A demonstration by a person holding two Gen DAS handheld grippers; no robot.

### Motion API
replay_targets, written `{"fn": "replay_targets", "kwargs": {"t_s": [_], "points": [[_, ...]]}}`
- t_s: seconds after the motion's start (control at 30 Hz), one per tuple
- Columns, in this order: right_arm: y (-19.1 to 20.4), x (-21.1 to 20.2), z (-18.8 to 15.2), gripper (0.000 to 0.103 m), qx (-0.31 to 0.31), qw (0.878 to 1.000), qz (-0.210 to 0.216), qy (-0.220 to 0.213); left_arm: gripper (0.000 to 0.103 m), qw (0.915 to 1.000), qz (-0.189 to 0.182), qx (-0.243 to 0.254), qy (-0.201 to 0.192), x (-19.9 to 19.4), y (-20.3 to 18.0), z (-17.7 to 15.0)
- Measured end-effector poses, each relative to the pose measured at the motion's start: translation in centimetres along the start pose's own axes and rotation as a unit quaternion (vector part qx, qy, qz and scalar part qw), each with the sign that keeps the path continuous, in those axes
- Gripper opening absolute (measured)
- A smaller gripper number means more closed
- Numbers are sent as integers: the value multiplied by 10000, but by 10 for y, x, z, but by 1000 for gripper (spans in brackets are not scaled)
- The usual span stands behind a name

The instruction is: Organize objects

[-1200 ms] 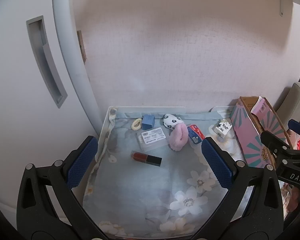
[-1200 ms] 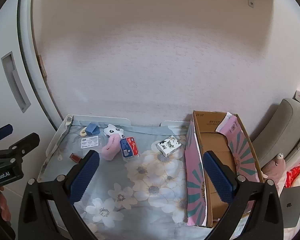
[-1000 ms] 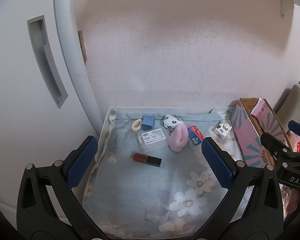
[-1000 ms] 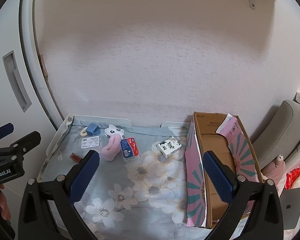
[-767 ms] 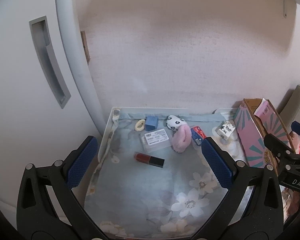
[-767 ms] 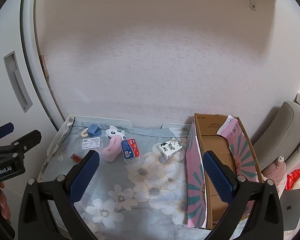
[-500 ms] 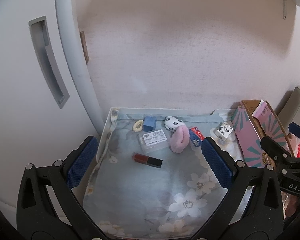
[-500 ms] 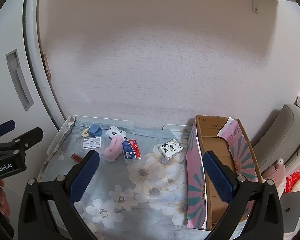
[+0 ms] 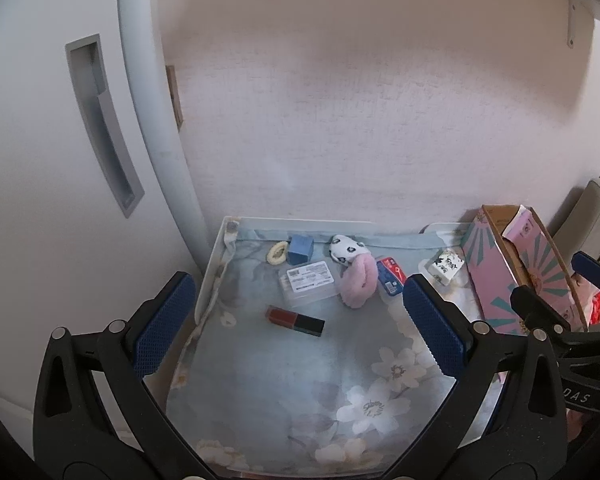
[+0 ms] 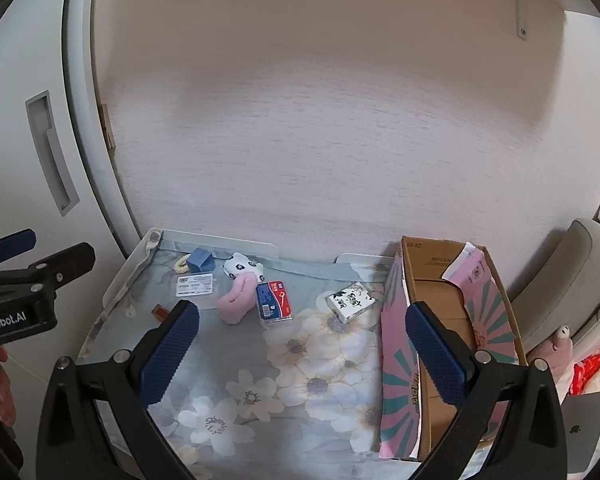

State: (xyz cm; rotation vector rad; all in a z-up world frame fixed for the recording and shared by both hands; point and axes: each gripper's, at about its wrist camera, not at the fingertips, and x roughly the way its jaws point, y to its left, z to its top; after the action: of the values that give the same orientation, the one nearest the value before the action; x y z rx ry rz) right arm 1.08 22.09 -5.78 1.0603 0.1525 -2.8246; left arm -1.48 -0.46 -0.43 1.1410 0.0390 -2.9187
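Small objects lie on a floral blue cloth [image 9: 284, 376]: a red and black lipstick [image 9: 295, 321], a clear labelled case [image 9: 309, 283], a pink scrunchie [image 9: 358, 282], a blue cube [image 9: 300, 249], a blue-red packet [image 9: 389, 276] and a white patterned pack [image 9: 445, 266]. A pink cardboard box [image 10: 452, 320] stands open at the right. My left gripper [image 9: 299, 338] is open and empty above the cloth's near left. My right gripper [image 10: 302, 354] is open and empty near the box.
A white cabinet door with a recessed handle [image 9: 100, 128] stands at the left, and a pale wall [image 9: 360, 120] lies behind. A spotted white item [image 9: 344, 249] and a cream ring [image 9: 277, 253] lie by the back rim. A grey cushion [image 10: 580, 272] is at the far right.
Both grippers have drifted slightly back and up, so the objects sit a little lower in view. Nothing on the cloth has moved, and both grippers stay open.
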Motion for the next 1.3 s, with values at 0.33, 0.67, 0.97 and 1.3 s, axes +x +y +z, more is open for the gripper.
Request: {"fn": "replay_targets", "kwargs": {"t_s": [0.33,0.67,0.97,1.3], "points": [[3,1,-2,103,-1,10000,74,19,103,10000,-8,-41,0,-1,3,-1],[3,4,-5,103,-56,9999,156,45,103,9999,-10,-88,85,0,5,-6],[5,25,-10,102,-298,9991,273,123,103,9993,6,-210,320,16,5,-12],[1,105,-7,102,-670,9948,349,679,103,9939,-55,-360,1045,100,-5,1]]}}
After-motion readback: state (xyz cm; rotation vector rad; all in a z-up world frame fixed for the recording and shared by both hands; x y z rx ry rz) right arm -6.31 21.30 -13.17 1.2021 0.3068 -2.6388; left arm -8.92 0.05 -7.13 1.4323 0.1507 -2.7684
